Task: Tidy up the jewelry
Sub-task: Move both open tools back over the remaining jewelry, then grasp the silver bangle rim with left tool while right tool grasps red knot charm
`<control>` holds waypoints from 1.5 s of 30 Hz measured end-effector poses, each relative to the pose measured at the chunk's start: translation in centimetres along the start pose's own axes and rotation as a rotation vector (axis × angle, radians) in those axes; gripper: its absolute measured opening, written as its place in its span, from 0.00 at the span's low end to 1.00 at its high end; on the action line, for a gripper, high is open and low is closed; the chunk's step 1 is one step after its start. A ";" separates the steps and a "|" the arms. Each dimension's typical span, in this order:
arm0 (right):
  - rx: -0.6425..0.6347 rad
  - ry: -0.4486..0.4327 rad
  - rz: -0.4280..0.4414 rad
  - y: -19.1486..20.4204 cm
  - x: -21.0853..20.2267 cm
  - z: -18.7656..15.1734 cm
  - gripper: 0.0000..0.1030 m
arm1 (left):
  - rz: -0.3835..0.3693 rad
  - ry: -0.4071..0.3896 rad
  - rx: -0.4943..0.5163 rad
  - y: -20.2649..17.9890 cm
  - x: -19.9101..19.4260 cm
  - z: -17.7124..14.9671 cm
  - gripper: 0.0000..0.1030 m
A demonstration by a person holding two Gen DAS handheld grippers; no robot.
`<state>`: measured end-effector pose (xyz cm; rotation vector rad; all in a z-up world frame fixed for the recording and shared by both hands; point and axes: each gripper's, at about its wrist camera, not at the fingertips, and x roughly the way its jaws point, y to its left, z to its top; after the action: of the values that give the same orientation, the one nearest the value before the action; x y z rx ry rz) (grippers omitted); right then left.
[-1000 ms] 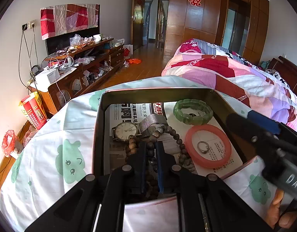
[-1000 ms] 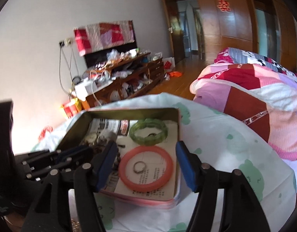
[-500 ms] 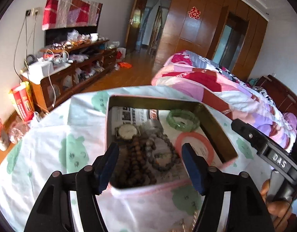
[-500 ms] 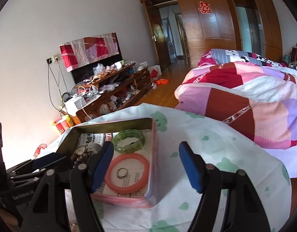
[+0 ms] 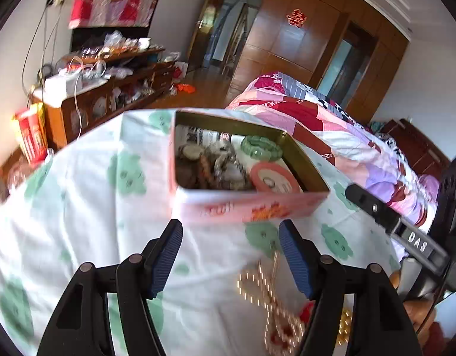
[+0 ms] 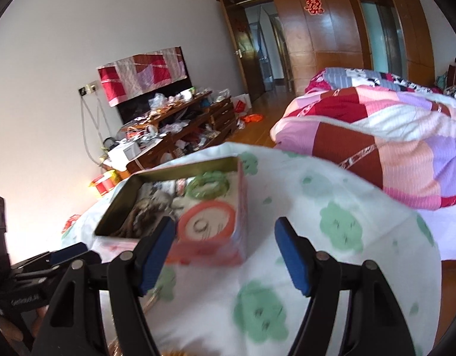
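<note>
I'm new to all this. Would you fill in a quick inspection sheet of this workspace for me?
Surface: white cloth with green cartoon prints.
Job's things: open pink tin on the cloth, holding a green bangle, an orange-pink bangle around a small ring, brown beads and a watch; a gold bead chain lies on the cloth outside the tin.
Clutter: nothing else seen on the cloth.
Grippers: left gripper and right gripper both open, nothing between the fingers, in front of the tin.
Cables: white cords on the wall above the cabinet.
Surroundings: crowded wooden cabinet, patchwork quilt on bed, wooden wardrobe doors.
</note>
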<state>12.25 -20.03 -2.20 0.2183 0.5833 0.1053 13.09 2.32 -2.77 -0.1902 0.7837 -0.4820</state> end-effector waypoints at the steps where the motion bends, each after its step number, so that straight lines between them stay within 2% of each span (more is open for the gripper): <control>1: 0.001 0.003 0.006 0.0 -0.2 -0.4 0.71 | -0.007 0.005 -0.015 0.3 -0.5 -0.6 0.66; 6: 0.037 0.071 0.067 0.0 -1.1 -2.7 0.70 | 0.024 0.033 0.018 0.0 -2.3 -2.8 0.66; 9: 0.044 0.060 0.087 0.1 -2.0 -3.0 0.70 | 0.038 0.067 0.046 -0.3 -3.1 -4.2 0.66; 11: 0.028 0.083 0.104 0.4 -2.2 -3.3 0.62 | 0.080 0.095 0.077 -0.3 -3.5 -5.2 0.66; 12: 0.019 0.088 0.113 0.7 -2.3 -3.4 0.59 | 0.091 0.109 0.087 -0.4 -3.6 -5.7 0.66; 17: -0.072 0.141 0.161 2.6 -3.0 -4.8 0.59 | 0.080 0.175 0.119 -1.0 -4.2 -8.0 0.66; 19: -0.120 0.169 0.186 3.7 -3.2 -5.4 0.59 | 0.099 0.184 0.144 -1.4 -4.3 -8.6 0.66; 20: -0.141 0.176 0.191 4.1 -3.3 -5.6 0.57 | 0.115 0.181 0.162 -1.6 -4.3 -8.8 0.65; 21: -0.178 0.186 0.200 4.8 -3.3 -5.9 0.50 | 0.131 0.182 0.179 -1.9 -4.2 -9.0 0.65; 22: -0.210 0.199 0.201 5.4 -3.2 -6.2 0.42 | 0.145 0.184 0.199 -2.2 -4.2 -9.2 0.63; 24: -0.247 0.227 0.191 6.0 -2.8 -6.7 0.35 | 0.174 0.178 0.226 -2.5 -4.2 -9.5 0.54; 27: -0.270 0.252 0.184 6.4 -2.3 -7.2 0.34 | 0.212 0.162 0.243 -2.6 -4.3 -9.8 0.43; 29: -0.281 0.252 0.192 6.6 -2.3 -7.3 0.34 | 0.209 0.161 0.245 -2.6 -4.3 -9.7 0.26; 31: -0.311 0.278 0.191 7.1 -1.9 -7.7 0.34 | 0.204 0.158 0.244 -2.7 -4.3 -9.7 0.16; 35: -0.364 0.323 0.159 8.1 -1.2 -8.2 0.34 | 0.198 0.140 0.247 -2.9 -4.4 -10.0 0.02; 36: -0.372 0.331 0.157 8.2 -1.1 -8.3 0.28 | 0.195 0.136 0.244 -2.9 -4.3 -10.0 0.02; 37: -0.374 0.338 0.162 8.3 -1.1 -8.4 0.15 | 0.192 0.131 0.240 -2.9 -4.4 -10.1 0.02; 38: -0.373 0.342 0.173 8.3 -1.2 -8.4 0.12 | 0.188 0.129 0.236 -2.9 -4.4 -10.2 0.02; 42: -0.356 0.318 0.167 7.9 -2.0 -8.4 0.09 | 0.156 0.116 0.192 -2.6 -4.7 -10.2 0.02; 45: -0.301 0.265 0.192 7.3 -3.1 -7.6 0.09 | 0.141 0.090 0.159 -2.3 -5.2 -10.0 0.02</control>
<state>5.14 -12.14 -5.01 -0.0341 0.8002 0.4092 1.95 2.93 -5.68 0.0345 0.8364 -0.4191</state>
